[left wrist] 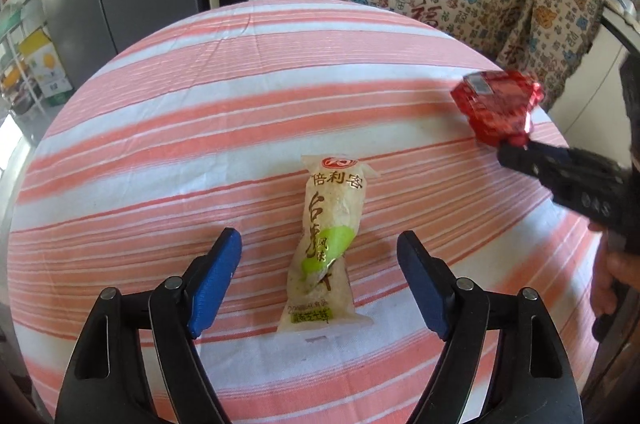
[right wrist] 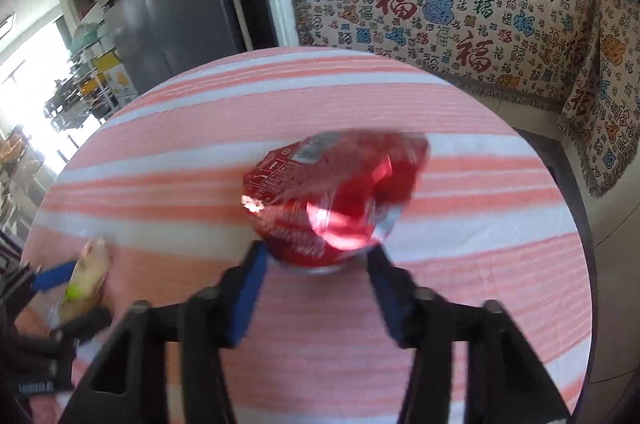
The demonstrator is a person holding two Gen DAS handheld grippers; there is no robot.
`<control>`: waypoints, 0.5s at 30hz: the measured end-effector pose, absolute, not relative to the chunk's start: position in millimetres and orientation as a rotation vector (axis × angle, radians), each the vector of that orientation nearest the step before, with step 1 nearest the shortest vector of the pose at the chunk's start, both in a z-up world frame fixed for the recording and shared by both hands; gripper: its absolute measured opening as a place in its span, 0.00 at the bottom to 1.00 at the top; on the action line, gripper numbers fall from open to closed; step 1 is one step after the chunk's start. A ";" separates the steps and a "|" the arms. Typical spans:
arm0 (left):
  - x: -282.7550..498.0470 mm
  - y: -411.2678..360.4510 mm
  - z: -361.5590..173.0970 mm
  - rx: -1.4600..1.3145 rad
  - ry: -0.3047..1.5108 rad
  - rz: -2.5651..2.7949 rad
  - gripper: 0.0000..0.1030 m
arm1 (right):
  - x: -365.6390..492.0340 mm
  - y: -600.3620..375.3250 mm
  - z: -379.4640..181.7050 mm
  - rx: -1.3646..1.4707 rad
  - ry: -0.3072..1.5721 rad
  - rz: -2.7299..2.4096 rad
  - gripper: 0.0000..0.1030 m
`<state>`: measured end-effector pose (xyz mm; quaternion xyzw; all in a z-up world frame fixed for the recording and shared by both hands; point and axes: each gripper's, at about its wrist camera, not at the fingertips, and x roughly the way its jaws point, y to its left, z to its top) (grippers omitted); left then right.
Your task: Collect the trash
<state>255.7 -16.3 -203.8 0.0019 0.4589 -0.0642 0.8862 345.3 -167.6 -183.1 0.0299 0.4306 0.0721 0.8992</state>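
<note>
OK, my right gripper (right wrist: pixel 316 260) pinches the red wrapper (right wrist: pixel 332 192) at its near edge, above the striped table (right wrist: pixel 460 324). Left gripper (left wrist: pixel 320 280) spread wide w/ the pale snack bag (left wrist: pixel 326 244) lying flat between its fingers, untouched.

Through the right wrist camera, the red wrapper (right wrist: pixel 332 196) is smeared by motion blur, so I cannot read its print. The pale snack packet (right wrist: pixel 86 276) is half hidden behind the left gripper (right wrist: pixel 60 298) at the frame's edge.
</note>
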 end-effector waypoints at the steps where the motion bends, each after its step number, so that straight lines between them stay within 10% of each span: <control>1: 253.9 -15.4 -203.7 0.001 0.959 -0.146 0.83 | 329.8 -170.4 -183.0 0.056 0.895 0.175 0.43; 7: 242.1 -15.3 -204.7 0.032 0.960 -0.168 0.85 | 266.9 -181.1 -191.5 0.013 0.906 0.206 0.44; 10: 239.7 -14.1 -204.6 0.035 0.965 -0.184 0.87 | 254.0 -190.3 -191.0 0.033 0.890 0.180 0.68; 15: 248.1 -2.2 -199.7 -0.051 0.982 -0.241 0.87 | 263.2 -206.2 -181.8 0.115 0.871 0.165 0.69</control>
